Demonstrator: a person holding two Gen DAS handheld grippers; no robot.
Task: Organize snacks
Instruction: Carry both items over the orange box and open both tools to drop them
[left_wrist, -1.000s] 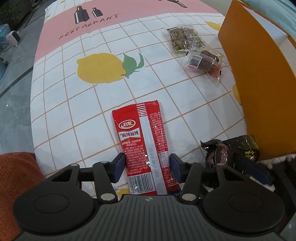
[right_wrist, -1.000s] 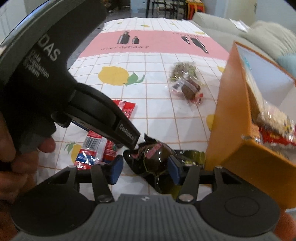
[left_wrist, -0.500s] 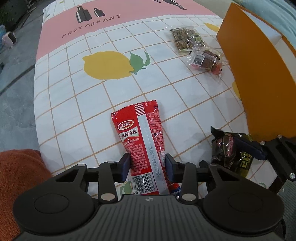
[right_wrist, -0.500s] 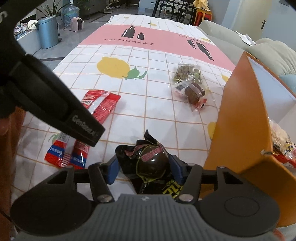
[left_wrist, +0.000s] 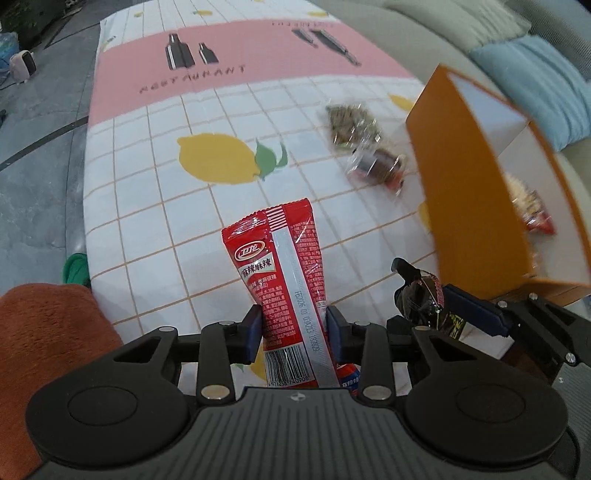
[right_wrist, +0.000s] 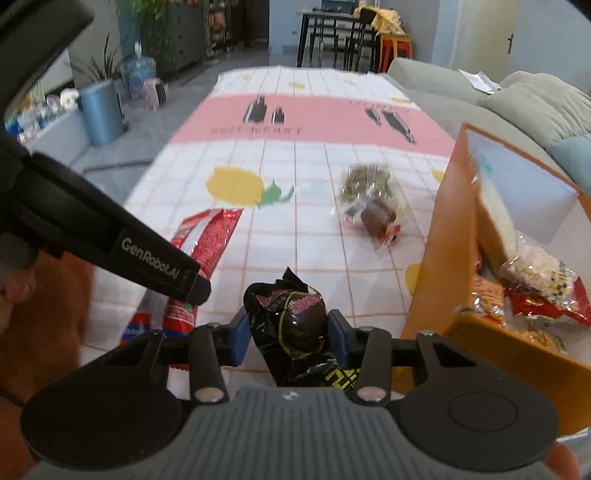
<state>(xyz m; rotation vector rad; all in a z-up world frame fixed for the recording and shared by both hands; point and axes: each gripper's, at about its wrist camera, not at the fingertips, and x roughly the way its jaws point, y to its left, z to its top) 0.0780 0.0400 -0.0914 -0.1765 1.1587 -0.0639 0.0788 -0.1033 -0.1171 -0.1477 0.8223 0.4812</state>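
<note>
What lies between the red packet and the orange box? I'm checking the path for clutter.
Bare tablecloth in the left wrist view; two clear-wrapped snacks lie farther back, between red packet and orange box.

Tablecloth-covered table (left_wrist: 155, 192): two clear snack packets (left_wrist: 369, 155), orange box (left_wrist: 465, 192).

A long table (right_wrist: 317, 110) under a white grid cloth with a pink band and lemon prints runs toward twelve o'clock. At two o'clock stands a grey sofa (right_wrist: 532, 99) with a pale blue cushion (left_wrist: 535, 77). The floor (left_wrist: 44, 96) is grey tile. At ten o'clock stand a blue bin (right_wrist: 101, 110) and potted plants (right_wrist: 151, 33); at twelve, a dark dining table with chairs (right_wrist: 343, 33) against a pale blue wall.
</note>
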